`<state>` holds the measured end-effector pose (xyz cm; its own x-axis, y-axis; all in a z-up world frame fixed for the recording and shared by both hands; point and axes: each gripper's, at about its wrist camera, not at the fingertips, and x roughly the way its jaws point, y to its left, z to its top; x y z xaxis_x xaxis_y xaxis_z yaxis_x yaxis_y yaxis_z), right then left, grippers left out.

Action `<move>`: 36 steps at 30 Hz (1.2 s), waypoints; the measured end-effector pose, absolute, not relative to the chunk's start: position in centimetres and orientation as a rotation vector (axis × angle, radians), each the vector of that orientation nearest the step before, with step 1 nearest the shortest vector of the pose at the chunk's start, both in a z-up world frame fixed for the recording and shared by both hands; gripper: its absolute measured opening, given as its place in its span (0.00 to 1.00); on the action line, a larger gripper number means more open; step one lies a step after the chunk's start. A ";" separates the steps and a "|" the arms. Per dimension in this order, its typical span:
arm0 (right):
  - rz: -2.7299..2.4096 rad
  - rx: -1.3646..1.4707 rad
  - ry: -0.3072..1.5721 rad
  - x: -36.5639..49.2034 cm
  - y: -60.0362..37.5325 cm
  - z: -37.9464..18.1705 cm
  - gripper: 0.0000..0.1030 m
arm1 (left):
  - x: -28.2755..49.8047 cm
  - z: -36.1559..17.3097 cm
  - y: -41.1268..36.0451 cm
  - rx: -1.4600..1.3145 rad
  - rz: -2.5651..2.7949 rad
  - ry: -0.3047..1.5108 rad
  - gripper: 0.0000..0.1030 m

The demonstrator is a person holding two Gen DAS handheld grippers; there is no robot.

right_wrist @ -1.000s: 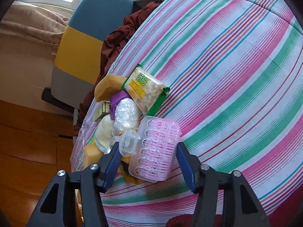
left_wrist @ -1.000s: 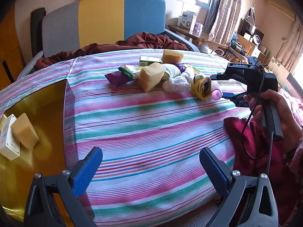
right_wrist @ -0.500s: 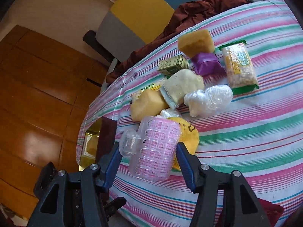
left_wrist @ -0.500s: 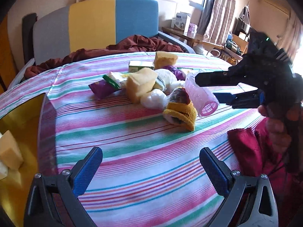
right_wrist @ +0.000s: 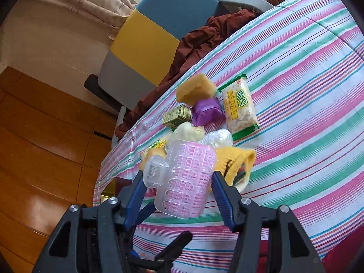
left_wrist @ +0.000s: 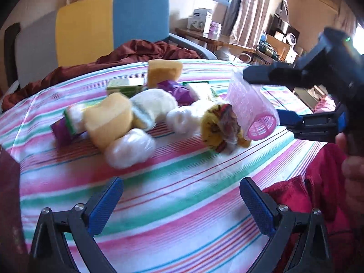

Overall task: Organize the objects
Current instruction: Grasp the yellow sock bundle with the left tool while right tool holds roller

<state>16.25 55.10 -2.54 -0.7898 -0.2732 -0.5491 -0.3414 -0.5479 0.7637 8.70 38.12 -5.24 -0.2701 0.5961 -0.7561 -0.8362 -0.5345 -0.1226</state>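
From the left wrist view, the sorting looks barely begun: the right gripper (left_wrist: 261,100) holds a pink hair roller (left_wrist: 252,110) pinched between its fingers, lifted clear of the striped counter (left_wrist: 182,195), while nearly everything else lies in one heap at the far middle. That heap holds two yellow sponges (left_wrist: 108,119), a plastic-wrapped white bundle (left_wrist: 130,151), a purple packet (left_wrist: 179,89), a small green box (left_wrist: 124,85) and a yellow knitted piece (left_wrist: 218,127) directly below the roller. The left gripper (left_wrist: 182,207) hovers near the counter's near edge with its fingers spread wide and nothing between them. A red cloth (left_wrist: 295,195) lies at the right edge beside the person's hand, and a chair with a dark red garment (left_wrist: 141,50) stands behind the counter. From the right wrist view, the roller (right_wrist: 186,179), with a clear clip-like piece at its left side, sits squeezed between the blue fingers (right_wrist: 221,198) of the right gripper (right_wrist: 179,193), above the yellow knitted piece (right_wrist: 236,161). Beyond it lie a snack bar wrapper marked WEIDAN (right_wrist: 238,108), the purple packet (right_wrist: 206,111), a sponge (right_wrist: 195,89) and the green box (right_wrist: 177,116), touching or overlapping. I judge one item is in transit and the rest still wait; the crowding of the heap would make the next grasps awkward.
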 end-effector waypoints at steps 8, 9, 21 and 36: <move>2.678 -1.018 1.684 15.3 53.7 -1.8 0.57 | 9.0 -4.8 37.6 -0.795 2.016 0.295 1.00; 2.675 -1.050 1.689 15.1 53.5 -2.0 0.57 | 8.7 -4.8 37.3 -0.781 2.026 0.288 1.00; 2.611 -1.191 1.697 14.1 52.5 -3.5 0.57 | 8.3 -5.8 38.4 -0.853 1.909 0.266 0.49; 2.436 -1.016 1.636 16.5 55.8 -4.4 0.54 | 8.8 -7.6 35.0 -0.945 1.862 0.252 0.39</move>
